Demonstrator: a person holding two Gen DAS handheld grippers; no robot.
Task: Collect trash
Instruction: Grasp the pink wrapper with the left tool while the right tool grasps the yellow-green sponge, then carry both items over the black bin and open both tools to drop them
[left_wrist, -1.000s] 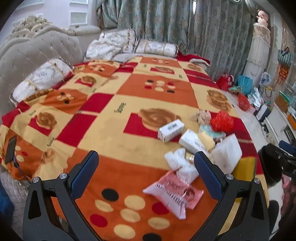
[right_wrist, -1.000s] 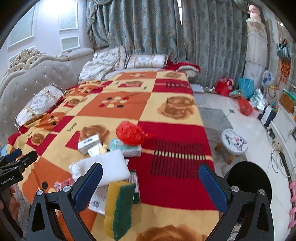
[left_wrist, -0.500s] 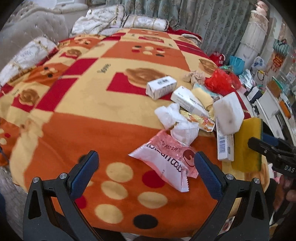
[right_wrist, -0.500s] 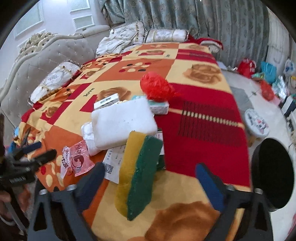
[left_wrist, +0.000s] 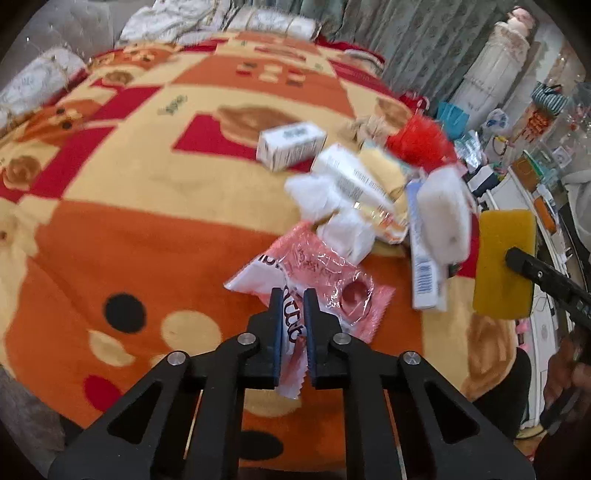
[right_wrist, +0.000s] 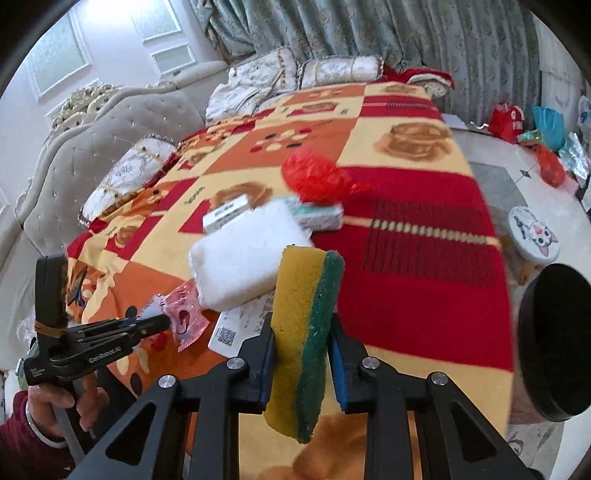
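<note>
**Both jaws clamped on trash at the bed's near edge**

Your left gripper (left_wrist: 293, 295) has just closed its jaws; they're pinched on the pink wrapper (left_wrist: 317, 280), which lies at the near end of the bed (left_wrist: 155, 206), w/ its torn end poking back between the jaws. Your right gripper (right_wrist: 301, 328) has just closed too, gripping the yellow-green sponge (right_wrist: 306, 332) edge-on, standing upright between the blue pads, green side to the right.

Surface: a fleece blanket (right_wrist: 406, 229) in orange, red & cream squares w/ cup prints and dots covers the bed. The rest of the trash sits in a loose pile just past the wrapper: crumpled white tissue (left_wrist: 332, 206), a white foam block (right_wrist: 247, 254), a small white box (left_wrist: 291, 144), a longer printed carton (left_wrist: 354, 177), a red plastic bag (right_wrist: 314, 177) and a flat paper w/ a barcode (left_wrist: 424, 269). Left view is blurred there, so labels can't be read.

Room: tufted grey headboard (right_wrist: 92, 147) on the left, pillows (right_wrist: 332, 70) at the far end, teal patterned curtains (right_wrist: 369, 29) behind. Right of the bed, tiled floor w/ a cat-face stool (right_wrist: 532, 236), red & blue bags (right_wrist: 532, 118) by the wall. Your left hand (right_wrist: 55, 402), dark red sleeve, shows in the right view.
</note>
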